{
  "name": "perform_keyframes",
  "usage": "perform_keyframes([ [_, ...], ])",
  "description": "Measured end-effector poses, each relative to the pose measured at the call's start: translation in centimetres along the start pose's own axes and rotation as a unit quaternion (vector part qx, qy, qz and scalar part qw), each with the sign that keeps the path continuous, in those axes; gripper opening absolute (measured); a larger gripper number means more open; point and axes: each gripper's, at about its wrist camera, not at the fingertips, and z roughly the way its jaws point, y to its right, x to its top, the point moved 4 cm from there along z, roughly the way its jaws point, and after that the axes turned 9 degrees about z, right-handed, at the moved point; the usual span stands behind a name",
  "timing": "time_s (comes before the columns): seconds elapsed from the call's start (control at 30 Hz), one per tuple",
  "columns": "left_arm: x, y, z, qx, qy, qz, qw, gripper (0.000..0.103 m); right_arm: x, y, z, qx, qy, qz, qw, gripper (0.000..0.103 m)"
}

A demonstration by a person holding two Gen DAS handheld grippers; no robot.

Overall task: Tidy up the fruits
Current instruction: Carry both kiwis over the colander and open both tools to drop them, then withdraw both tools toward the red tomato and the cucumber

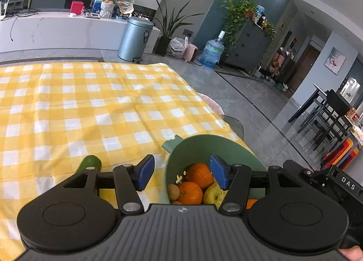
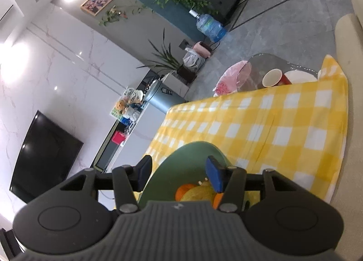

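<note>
Over the surface: left gripper (image 1: 179,173) fingers spread, nothing pinched, astride the near wall of the sage-green plastic bowl (image 1: 202,147) of oranges.
Right gripper (image 2: 179,174): fingers spread too, empty, above the bowl.
Stray fruit: dark green avocado (image 1: 89,163) lies outside the bowl, just left of the left fingers, long axis pointing away; left hand nearer.

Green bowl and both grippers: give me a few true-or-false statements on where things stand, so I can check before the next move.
1. The green bowl holds oranges. True.
2. The left gripper is clamped on an orange. False: its pads stand apart, gripping nothing.
3. A green fruit lies on the checked cloth outside the bowl. True.
4. The right gripper is shut. False: its jaws stand open above the bowl.
5. The cloth is blue. False: yellow and white.
</note>
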Motion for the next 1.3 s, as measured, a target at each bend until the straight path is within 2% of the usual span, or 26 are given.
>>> perform_keyframes([
  [0.3,0.0,-0.2,-2.3,0.031,-0.004,-0.001,0.9995,0.069,-0.3,-0.1,0.3,0.003,-0.016,-0.004,1.0,0.053],
  [0.4,-0.5,-0.2,-3.3,0.038,-0.006,0.003,0.9993,0.07,-0.8,-0.3,0.7,-0.004,-0.028,-0.012,1.0,0.057],
  [0.6,-1.6,-0.8,-5.2,0.034,-0.017,-0.027,0.9989,0.07,-1.5,-0.9,0.8,-0.019,-0.02,-0.037,0.999,0.058],
  [0.67,-1.8,-1.0,-5.8,0.036,-0.022,-0.035,0.9985,0.071,-1.7,-1.1,0.8,-0.022,-0.022,-0.045,0.998,0.065],
  [0.73,-2.0,-1.0,-6.3,0.04,-0.028,-0.041,0.998,0.071,-2.0,-1.5,0.7,-0.022,-0.022,-0.057,0.998,0.065],
  [0.8,-2.2,-1.1,-6.8,0.053,-0.033,-0.039,0.9973,0.072,-2.3,-2.2,0.4,-0.021,-0.02,-0.072,0.997,0.065],
  [0.87,-2.5,-1.3,-7.2,0.085,-0.052,-0.037,0.9943,0.073,-2.9,-3.1,0.2,-0.013,-0.03,-0.09,0.995,0.065],
  [0.93,-2.8,-1.5,-7.7,0.115,-0.064,-0.031,0.9907,0.073,-3.9,-4.4,0.1,0.003,-0.049,-0.118,0.992,0.064],
  [1.0,-3.1,-2.0,-8.4,0.133,-0.07,-0.029,0.9882,0.073,-5.2,-6.0,0.0,0.022,-0.069,-0.148,0.986,0.06],
  [1.13,-3.5,-3.4,-9.9,0.155,-0.069,-0.036,0.9849,0.073,-8.6,-9.2,-0.6,0.065,-0.115,-0.211,0.969,0.055],
  [1.2,-3.7,-4.5,-10.6,0.161,-0.066,-0.048,0.9836,0.073,-10.1,-10.2,-0.8,0.074,-0.128,-0.234,0.961,0.054],
  [1.27,-3.8,-5.7,-11.2,0.167,-0.062,-0.063,0.9819,0.073,-11.7,-10.9,-0.6,0.076,-0.154,-0.253,0.952,0.045],
  [1.3,-3.9,-6.3,-11.4,0.17,-0.06,-0.068,0.9812,0.073,-12.5,-11.0,-0.4,0.074,-0.17,-0.258,0.948,0.044],
])
